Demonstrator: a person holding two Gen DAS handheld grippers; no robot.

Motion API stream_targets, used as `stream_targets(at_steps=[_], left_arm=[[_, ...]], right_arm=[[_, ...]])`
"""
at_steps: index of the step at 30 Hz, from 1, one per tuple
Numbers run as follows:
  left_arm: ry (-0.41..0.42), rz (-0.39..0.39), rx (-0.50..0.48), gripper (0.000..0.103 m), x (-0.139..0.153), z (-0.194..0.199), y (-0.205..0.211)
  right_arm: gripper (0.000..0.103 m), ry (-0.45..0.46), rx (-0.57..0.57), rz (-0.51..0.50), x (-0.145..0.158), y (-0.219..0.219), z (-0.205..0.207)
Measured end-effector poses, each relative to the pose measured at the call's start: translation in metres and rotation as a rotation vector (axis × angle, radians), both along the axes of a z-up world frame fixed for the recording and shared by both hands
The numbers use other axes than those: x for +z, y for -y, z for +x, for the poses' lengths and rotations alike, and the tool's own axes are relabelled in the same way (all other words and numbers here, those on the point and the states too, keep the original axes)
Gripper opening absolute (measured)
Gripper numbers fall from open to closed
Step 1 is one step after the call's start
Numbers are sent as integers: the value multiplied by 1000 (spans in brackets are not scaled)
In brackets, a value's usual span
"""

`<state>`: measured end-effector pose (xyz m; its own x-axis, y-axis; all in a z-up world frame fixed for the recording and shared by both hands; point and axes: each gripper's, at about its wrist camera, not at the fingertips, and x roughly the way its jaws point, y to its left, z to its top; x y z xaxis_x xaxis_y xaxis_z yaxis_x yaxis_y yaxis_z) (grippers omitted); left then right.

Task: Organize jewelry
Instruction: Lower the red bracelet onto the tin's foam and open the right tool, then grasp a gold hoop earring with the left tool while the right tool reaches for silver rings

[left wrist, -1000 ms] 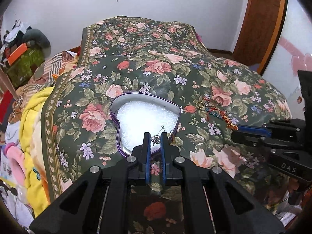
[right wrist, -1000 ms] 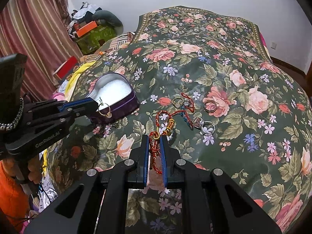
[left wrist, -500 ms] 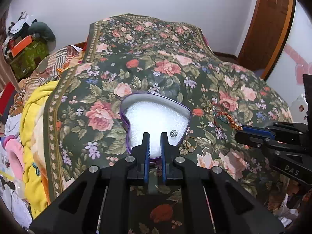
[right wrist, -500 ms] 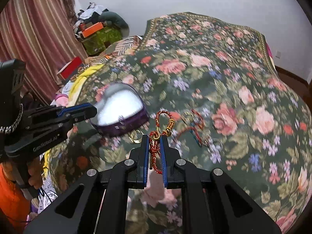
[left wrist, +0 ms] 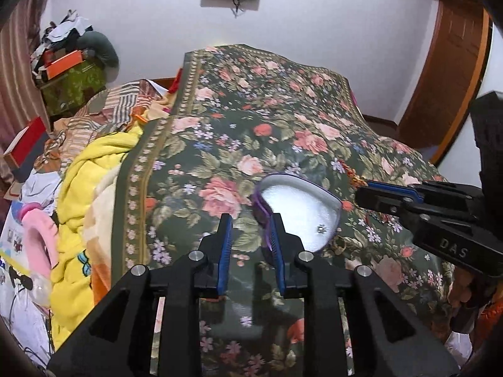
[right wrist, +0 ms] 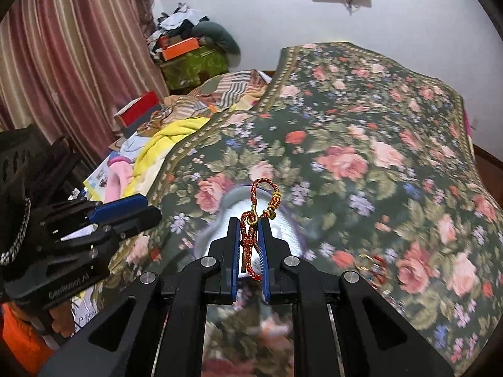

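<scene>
bedroom scene: a floral bedspread (left wrist: pixel 283 132) covers the bed, with piled clothes and a yellow blanket (left wrist: pixel 91 182) at its left edge. left gripper (left wrist: pixel 251 220), fingers parted and empty, hovers beside the left rim of the purple heart-shaped box (left wrist: pixel 262 207). inside, on the white lining, lies one small silver piece (left wrist: pixel 321 228). a gold ring (left wrist: pixel 339 245) rests on the bedspread just beside the box. right gripper (right wrist: pixel 250 229), fingers closed on a red braided bracelet (right wrist: pixel 251 235), is held over the box. judged progress: early; one item boxed, the bracelet about to follow, the ring and blurred pieces at far right remain.
</scene>
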<state>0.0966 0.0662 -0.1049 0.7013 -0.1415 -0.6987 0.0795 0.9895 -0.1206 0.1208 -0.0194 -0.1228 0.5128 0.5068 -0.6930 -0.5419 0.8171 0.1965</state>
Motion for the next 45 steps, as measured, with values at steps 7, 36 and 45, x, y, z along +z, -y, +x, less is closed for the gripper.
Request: stream_targets(at_steps=[7, 36, 45], left_arm=[[-12, -24, 28, 23, -8, 1, -14], [-88, -19, -143, 32, -18, -6, 69], [-174, -25, -210, 32, -43, 1, 103]], right_arm=[[10, -43, 35, -31, -17, -19, 10], [26, -55, -209, -78, -12, 120, -10], [26, -115, -211, -91, -34, 133, -13]])
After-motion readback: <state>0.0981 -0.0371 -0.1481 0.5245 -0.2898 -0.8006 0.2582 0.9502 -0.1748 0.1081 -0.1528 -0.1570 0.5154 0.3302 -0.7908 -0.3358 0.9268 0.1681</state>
